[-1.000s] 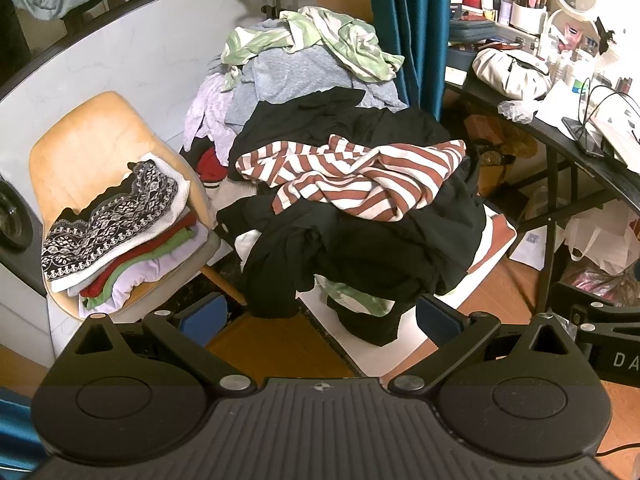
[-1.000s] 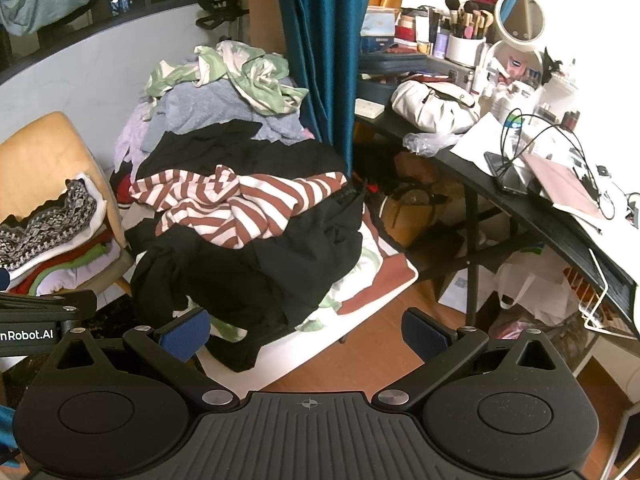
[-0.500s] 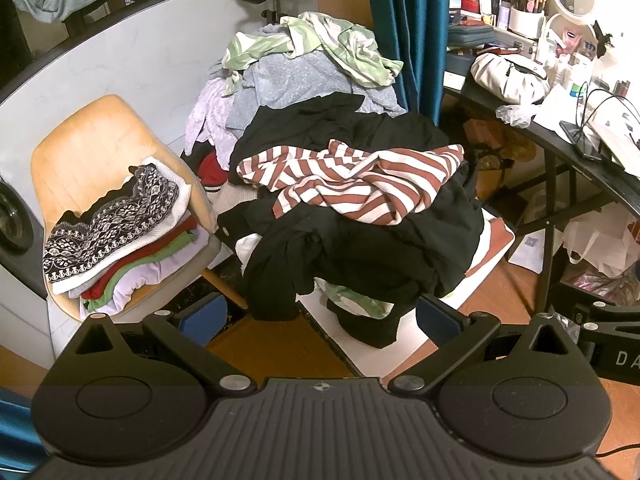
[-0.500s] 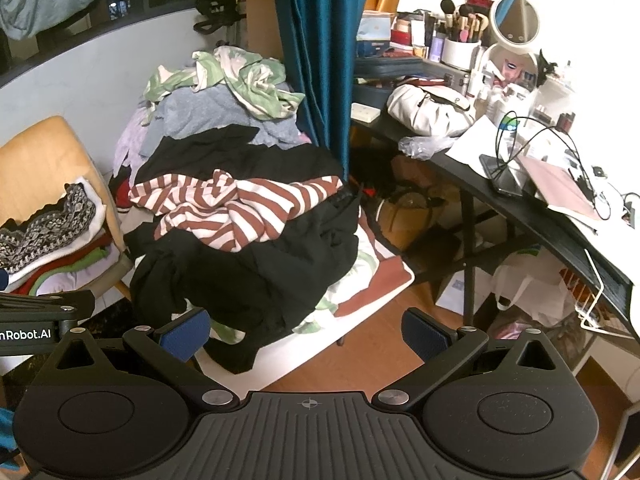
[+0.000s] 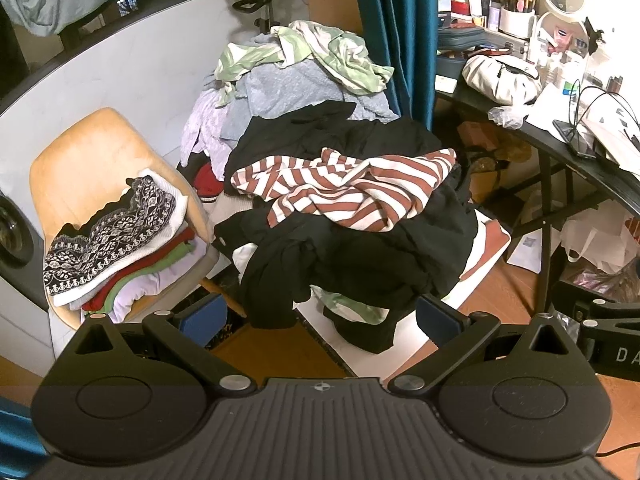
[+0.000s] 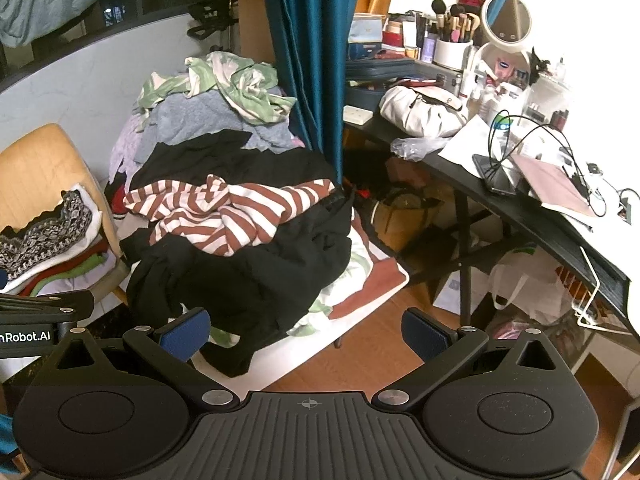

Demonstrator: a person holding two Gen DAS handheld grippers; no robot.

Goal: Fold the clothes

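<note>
A heap of unfolded clothes covers a low white surface: a red-and-white striped top point(image 5: 344, 188) point(image 6: 232, 212) lies on black garments point(image 5: 360, 256) point(image 6: 248, 276), with grey and green-white pieces point(image 5: 312, 64) point(image 6: 224, 88) piled behind. A stack of folded clothes point(image 5: 116, 240) point(image 6: 48, 240) rests on a yellow chair. My left gripper point(image 5: 320, 316) is open, hanging short of the heap's front edge. My right gripper point(image 6: 306, 330) is open too, nothing between its blue pads, just before the black garments.
A yellow chair point(image 5: 88, 152) stands left of the heap. A black desk point(image 6: 520, 208) crowded with a white bag, cables, a mirror point(image 6: 506, 18) and cosmetics runs along the right. A teal curtain point(image 6: 304, 52) hangs behind. Bags sit under the desk on the wooden floor point(image 6: 384, 344).
Both grippers have drifted slightly toward the heap, which sits a little lower and larger in view. Nothing was grasped and the clothes have not moved.
</note>
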